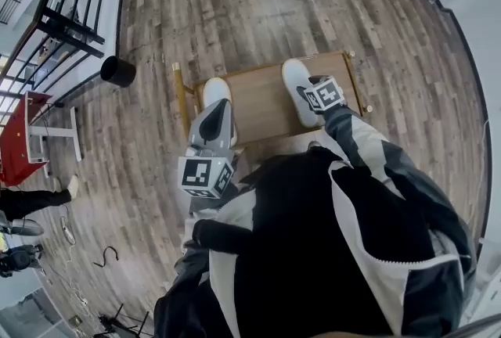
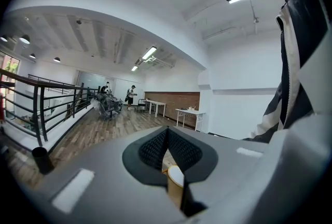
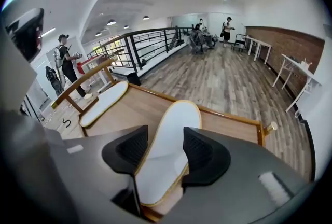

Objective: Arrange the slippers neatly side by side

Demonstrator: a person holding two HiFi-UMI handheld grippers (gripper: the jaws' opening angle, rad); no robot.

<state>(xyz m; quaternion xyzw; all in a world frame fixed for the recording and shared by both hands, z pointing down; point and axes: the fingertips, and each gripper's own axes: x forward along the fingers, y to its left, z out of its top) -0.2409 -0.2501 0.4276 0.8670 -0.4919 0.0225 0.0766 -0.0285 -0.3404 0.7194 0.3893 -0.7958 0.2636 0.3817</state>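
Two slippers on a low counter, seen from above and along each tool.

**Counter.** The low wooden counter (image 1: 258,106) has a raised rim and stands on a plank floor.

**Right slipper.** The right slipper (image 3: 174,124), flat, white and edged in yellow, lies at the counter's right side. Its long axis runs from near to far. In the head view its far end leans a little to the left.

**Left slipper.** The left slipper (image 3: 104,102), of the same white, yellow-edged make, lies at the counter's left side. It is well apart from its mate, with bare wood between them, and also runs near to far.

**Right tongs.** The right tongs (image 3: 165,153) stand spread wide and point steeply down. The near end of the right slipper lies between the two pads, which straddle it without pinching. The slipper's length follows the line along which the tongs point.

**Left tongs.** The left tongs (image 2: 167,137) are closed pad to pad and hold nothing. They point almost level over the near end of the left slipper, a sliver of which shows beneath them.

**Relation for the coming move.** The pair is roughly parallel but too widely spaced. The right tongs are the nearer tool to the right slipper and already bracket it across its width. Judged from this, closing on its near end and carrying it leftward would set the two slippers side by side.
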